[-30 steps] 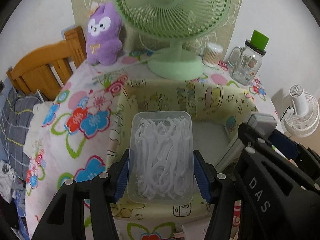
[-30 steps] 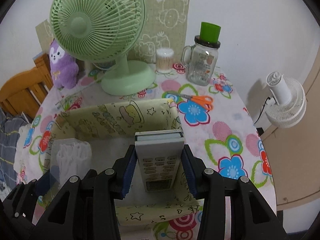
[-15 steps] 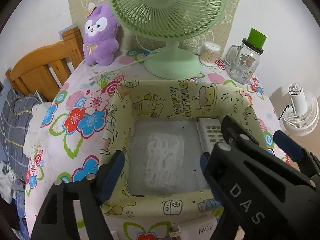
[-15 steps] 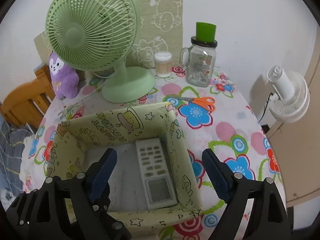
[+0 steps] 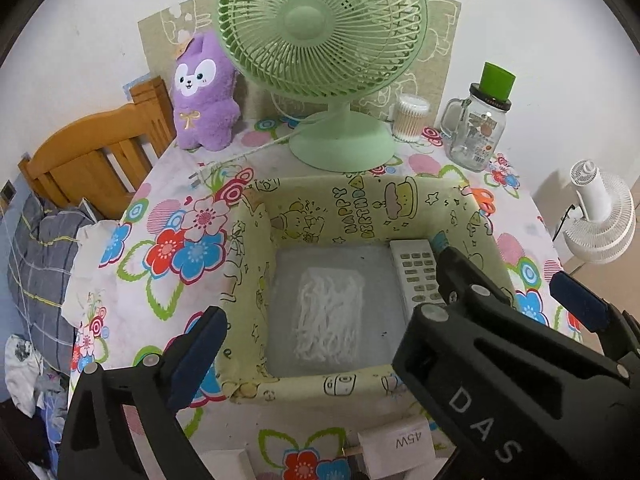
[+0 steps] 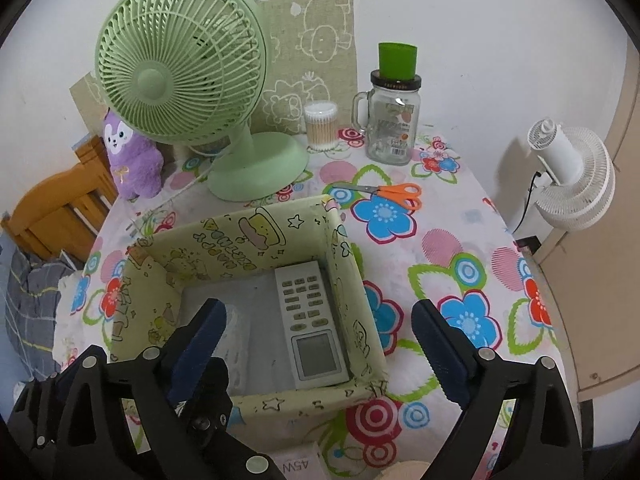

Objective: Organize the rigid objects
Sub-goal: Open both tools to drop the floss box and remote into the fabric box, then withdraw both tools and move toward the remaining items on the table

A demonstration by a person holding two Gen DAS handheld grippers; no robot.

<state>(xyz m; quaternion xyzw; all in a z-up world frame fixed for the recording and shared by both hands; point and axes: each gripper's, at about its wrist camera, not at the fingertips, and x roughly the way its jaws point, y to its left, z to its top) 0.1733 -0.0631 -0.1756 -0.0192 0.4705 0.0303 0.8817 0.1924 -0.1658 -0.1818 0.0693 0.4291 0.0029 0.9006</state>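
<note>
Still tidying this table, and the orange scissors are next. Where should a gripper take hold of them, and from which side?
Grip the scissors from above, across the closed metal blades just before the orange handles. They lie flat on the tablecloth beyond the box, so a steep approach with jaws spanning the narrow blade section should probably hold best.

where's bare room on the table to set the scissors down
Free: the cloth right of the box, below the scissors; also left of the box, toward the chair. Crowded: the back edge, with fan, swabs and jar.

"HAPPY BIRTHDAY" on the box wall (image 5: 360,212), "DAS" on the black gripper (image 5: 480,404), "45W" (upside down) on a white carton (image 5: 400,446).
</note>
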